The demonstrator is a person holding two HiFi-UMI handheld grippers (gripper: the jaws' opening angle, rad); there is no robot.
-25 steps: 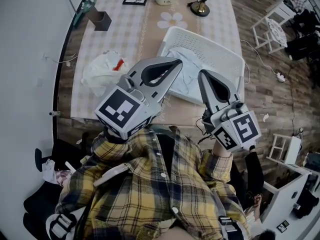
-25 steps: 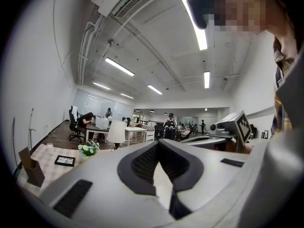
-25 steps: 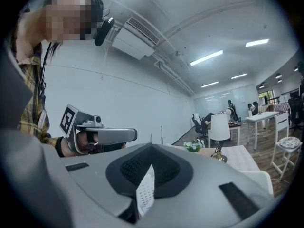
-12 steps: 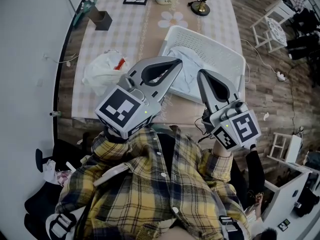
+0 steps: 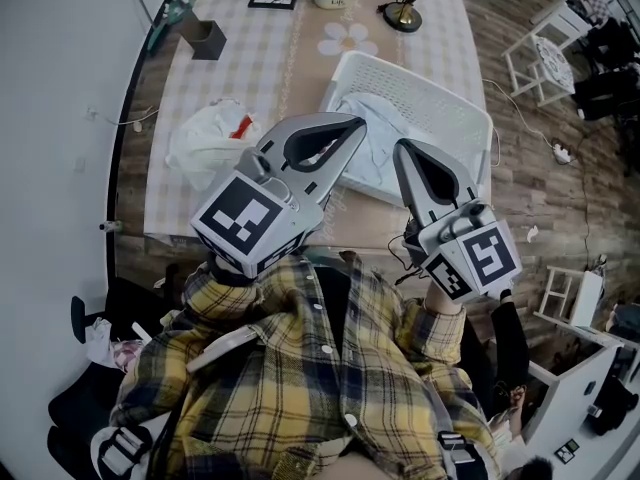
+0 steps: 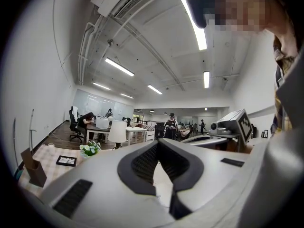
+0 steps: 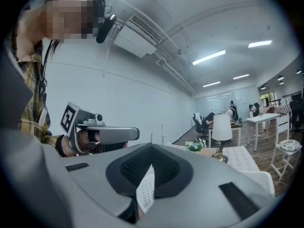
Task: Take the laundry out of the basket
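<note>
Head view looks steeply down on a person in a plaid shirt [image 5: 300, 388] holding both tools level over the near edge of a checked table [image 5: 250, 63]. The left gripper [image 5: 356, 124] and the right gripper [image 5: 399, 149] both have their tips pressed together with nothing between them. The white laundry basket [image 5: 472, 108] stands on the table at 1 o'clock from the picture's centre, and the pale laundry [image 5: 385, 118] lies inside it, bunched against its near wall, just beyond both tips. A white plastic bag [image 5: 205, 143] lies at 10 o'clock from the left gripper's marker cube. Only this view shows the laundry and the bag. The left gripper view instead looks along the closed jaws into a long office, with a potted flower [image 6: 89, 148], a small framed picture [image 6: 66, 160] and a lamp [image 6: 117, 132] at 9 o'clock. The right gripper view shows a strip of white lattice inside the loop below its closed tips, and the basket's corner at 4 o'clock.
</note>
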